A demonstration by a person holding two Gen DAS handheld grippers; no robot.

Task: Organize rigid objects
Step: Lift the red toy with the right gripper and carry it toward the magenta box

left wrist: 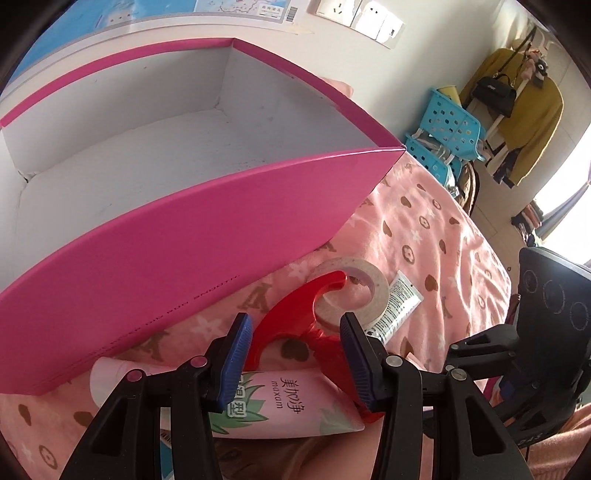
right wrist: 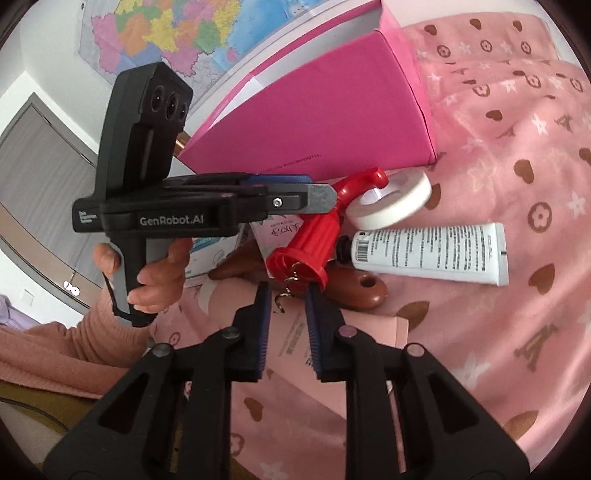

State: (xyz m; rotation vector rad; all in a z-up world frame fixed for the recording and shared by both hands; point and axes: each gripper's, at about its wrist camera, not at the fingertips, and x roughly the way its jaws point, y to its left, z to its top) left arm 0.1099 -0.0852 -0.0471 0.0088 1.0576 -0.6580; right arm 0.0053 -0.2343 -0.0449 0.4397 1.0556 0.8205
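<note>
A red plastic corkscrew-like tool (left wrist: pixel 295 314) (right wrist: pixel 314 236) lies on the pink bedspread in front of an open pink box (left wrist: pixel 184 236) (right wrist: pixel 325 110), whose inside is white and bare. My left gripper (left wrist: pixel 295 332) is around the red tool's body, its blue pads against its sides; in the right wrist view (right wrist: pixel 321 197) its tip sits on the red tool. My right gripper (right wrist: pixel 287 295) is open and empty, just below the tool's metal spiral. A white tape roll (left wrist: pixel 354 291) (right wrist: pixel 391 199), a white tube (right wrist: pixel 428 254) (left wrist: pixel 397 304) and a pink maxam tube (left wrist: pixel 273 406) lie alongside.
A brown wooden handle with a hole (right wrist: pixel 362 291) and pink paper cards (right wrist: pixel 332 343) lie under the red tool. Blue perforated baskets (left wrist: pixel 443 136) and hanging clothes (left wrist: pixel 517 110) stand beyond the bed. A map (right wrist: pixel 166 33) hangs on the wall.
</note>
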